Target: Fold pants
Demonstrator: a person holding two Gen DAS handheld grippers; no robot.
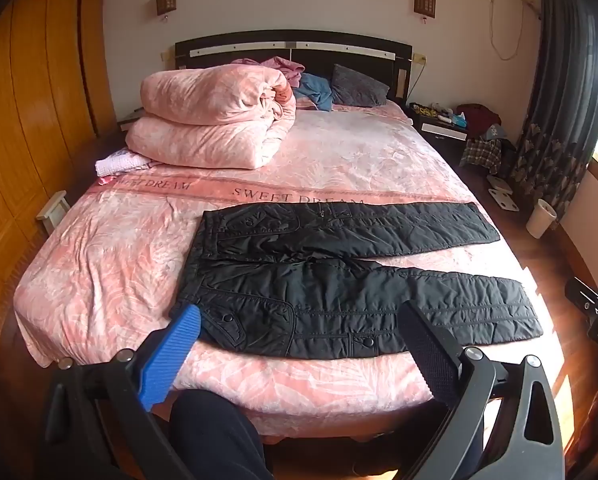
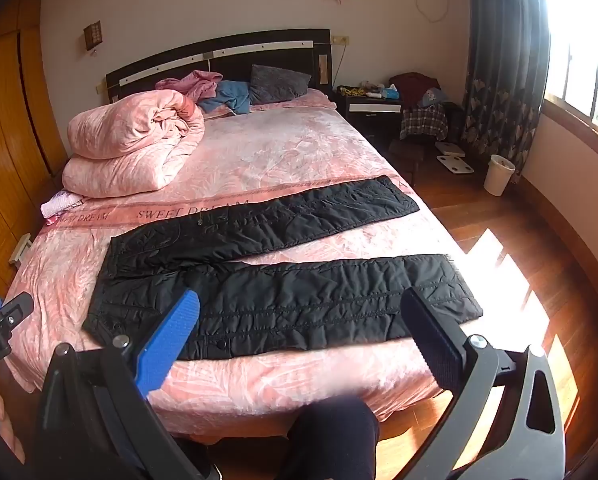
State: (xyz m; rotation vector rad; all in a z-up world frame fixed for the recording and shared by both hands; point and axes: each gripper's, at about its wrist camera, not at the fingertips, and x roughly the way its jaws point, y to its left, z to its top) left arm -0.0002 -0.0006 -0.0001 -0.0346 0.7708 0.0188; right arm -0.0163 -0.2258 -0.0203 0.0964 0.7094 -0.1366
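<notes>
I have the black quilted pants point(image 1: 339, 276) lying flat on the pink bedspread point(image 1: 99, 264), spread near the foot edge of the bed with the waistband toward the wardrobe side and both legs running toward the window side. The legs are splayed apart in a narrow V, so I judge that no fold has been made yet; laid open like this, the near leg can be lifted and laid over the far one.

My left gripper point(image 1: 303, 344) hangs over the foot edge of the bed, tilted down toward the pants' waist end, its blue and black fingers wide apart with nothing between them. My right gripper point(image 2: 303, 336) is set the same way, angled down over the near leg further along toward the cuff, fingers also fully apart and empty. I read that spacing as deliberate: one tong for the waist, one for the leg, so the near half lifts evenly.

The folded pink duvet point(image 1: 211, 120) sits well up the bed from the pants, clear of the working area.
</notes>
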